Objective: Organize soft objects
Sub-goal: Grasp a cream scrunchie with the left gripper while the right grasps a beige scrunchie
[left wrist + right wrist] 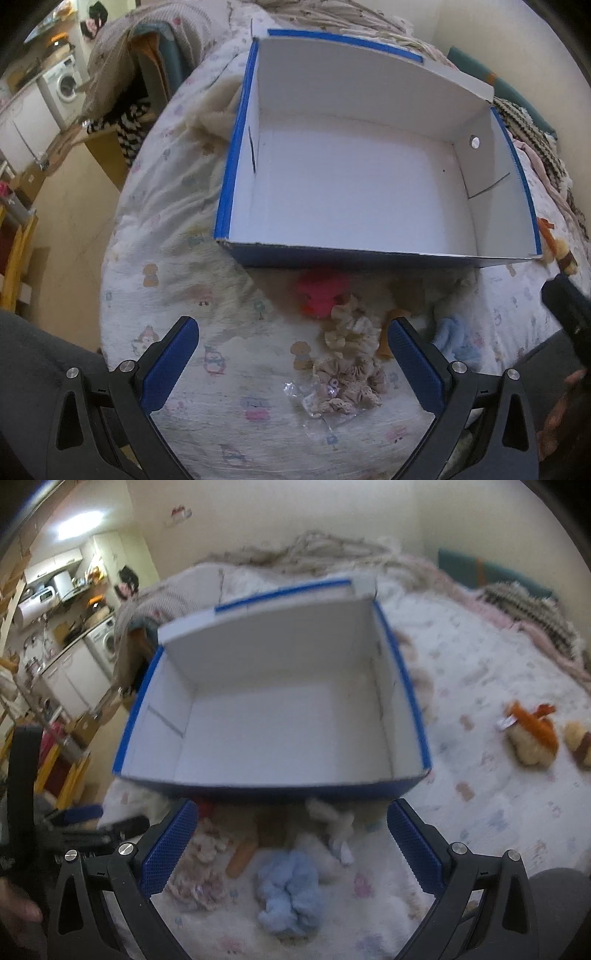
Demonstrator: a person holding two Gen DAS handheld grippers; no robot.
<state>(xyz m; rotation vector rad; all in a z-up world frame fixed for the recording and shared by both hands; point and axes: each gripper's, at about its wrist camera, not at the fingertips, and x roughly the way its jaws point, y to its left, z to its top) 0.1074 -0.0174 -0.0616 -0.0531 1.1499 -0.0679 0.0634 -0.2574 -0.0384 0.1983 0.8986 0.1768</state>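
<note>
An empty blue box point(236, 147) with a white inside sits on a patterned bedspread point(166, 266); the right wrist view shows the same box point(406, 686). In front of it lie a red plush point(321, 295), beige scrunchies point(351, 354) and a light blue fluffy scrunchie point(454, 336). My left gripper point(291, 341) hovers open above the scrunchies, holding nothing. My right gripper point(291, 821) is open over the light blue scrunchie point(288, 893), with a white plush point(332, 823) and an orange piece point(242, 854) just beyond. The right wrist view is blurred.
Two small orange and tan plush toys point(532, 734) lie on the bed right of the box. Knitted blankets point(532, 129) pile up at the back. Off the bed's left edge are floor, a washing machine point(66, 85) and shelves.
</note>
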